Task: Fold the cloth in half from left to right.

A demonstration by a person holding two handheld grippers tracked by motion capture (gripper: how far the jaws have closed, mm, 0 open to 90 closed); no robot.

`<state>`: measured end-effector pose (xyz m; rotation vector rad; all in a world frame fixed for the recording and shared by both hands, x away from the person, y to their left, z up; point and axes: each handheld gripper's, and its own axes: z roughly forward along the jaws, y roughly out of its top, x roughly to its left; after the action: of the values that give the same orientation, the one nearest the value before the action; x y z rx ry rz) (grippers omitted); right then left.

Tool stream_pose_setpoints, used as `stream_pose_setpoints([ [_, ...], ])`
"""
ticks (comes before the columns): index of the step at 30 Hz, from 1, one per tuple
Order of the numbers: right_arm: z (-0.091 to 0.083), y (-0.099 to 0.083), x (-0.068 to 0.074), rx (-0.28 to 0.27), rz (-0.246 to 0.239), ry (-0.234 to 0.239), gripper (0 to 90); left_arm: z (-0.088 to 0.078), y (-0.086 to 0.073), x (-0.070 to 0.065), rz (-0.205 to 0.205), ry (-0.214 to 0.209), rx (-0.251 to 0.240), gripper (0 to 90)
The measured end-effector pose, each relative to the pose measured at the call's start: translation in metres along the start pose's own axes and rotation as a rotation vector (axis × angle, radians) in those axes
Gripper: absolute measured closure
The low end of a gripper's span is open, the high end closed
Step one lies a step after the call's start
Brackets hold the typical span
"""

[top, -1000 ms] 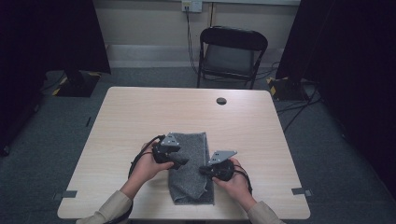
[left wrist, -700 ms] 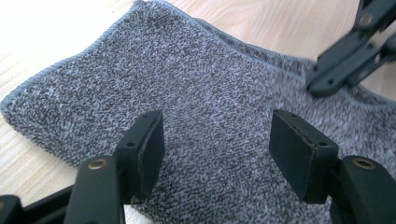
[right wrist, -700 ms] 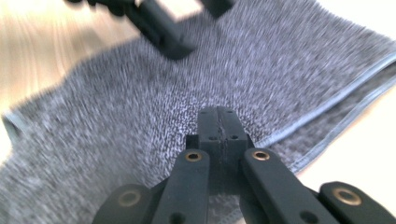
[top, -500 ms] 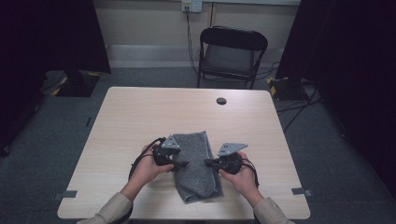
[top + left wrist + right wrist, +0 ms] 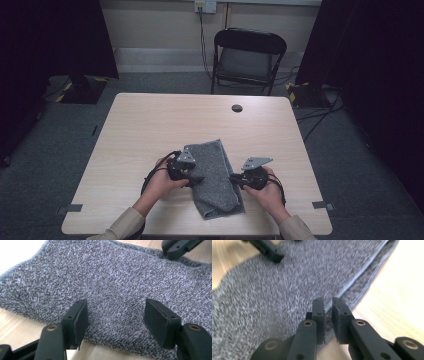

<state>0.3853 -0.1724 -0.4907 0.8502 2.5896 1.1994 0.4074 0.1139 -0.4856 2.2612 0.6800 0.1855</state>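
A: Looking along your right gripper (image 5: 327,315), the jaws stand almost together with a thin gap; they have just been easing apart, and the towel's hemmed edge runs under the tips rather than pinched between them. So: let go, barely parted.

B: And your left gripper (image 5: 115,318)?

A: Its jaws stand wide apart, tips resting down on the grey towel (image 5: 214,175) without grasping it. It looks like you're pinning the cloth there.

B: How far along is the folding, would you judge?

A: Well along. In the high view the towel lies as a narrow strip at lower centre of the frame, slanting from upper left to lower right, between your two hands. In the right gripper view two hemmed edges run stacked, so at least one fold seems done. Probably a crosswise fold remains, or squaring up.

B: Its look?

A: Nubbly grey terry, lying flat on the table (image 5: 150,125), with a smooth stitched hem.
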Motion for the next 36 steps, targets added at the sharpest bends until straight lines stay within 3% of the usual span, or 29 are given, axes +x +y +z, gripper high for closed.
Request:
stream_pose_setpoints([
  [3, 0.004, -0.002, 0.006, 0.004, 0.001, 0.010, 82.4, -0.002, -0.002, 0.002, 0.001, 0.005, 0.002, 35.7],
  [9, 0.013, 0.006, 0.030, 0.022, -0.034, 0.092, 78.7, -0.015, -0.004, 0.004, 0.006, 0.010, -0.019, 35.6],
  [10, 0.013, 0.008, 0.033, 0.013, -0.055, 0.071, 77.3, -0.018, -0.005, 0.004, 0.008, 0.012, -0.022, 35.6],
  [12, 0.011, 0.014, 0.031, -0.051, -0.031, 0.063, 74.1, -0.022, -0.007, 0.004, 0.009, 0.014, -0.024, 35.6],
  [14, 0.012, 0.019, 0.027, -0.030, -0.054, 0.031, 72.0, -0.024, -0.009, 0.004, 0.009, 0.015, -0.027, 35.6],
  [18, 0.024, 0.015, 0.026, 0.018, -0.069, 0.023, 72.9, -0.025, -0.012, 0.003, 0.008, 0.006, -0.034, 35.6],
  [24, 0.028, 0.016, 0.028, -0.008, -0.064, 0.033, 85.5, -0.023, -0.017, 0.002, 0.002, 0.000, -0.032, 35.6],
  [29, 0.024, 0.023, 0.029, -0.031, -0.040, 0.042, 80.6, -0.021, -0.020, 0.002, 0.004, -0.001, -0.017, 35.6],
  [36, 0.023, 0.024, 0.026, -0.027, -0.057, 0.051, 87.3, -0.020, -0.017, 0.001, 0.007, -0.003, -0.021, 35.7],
])
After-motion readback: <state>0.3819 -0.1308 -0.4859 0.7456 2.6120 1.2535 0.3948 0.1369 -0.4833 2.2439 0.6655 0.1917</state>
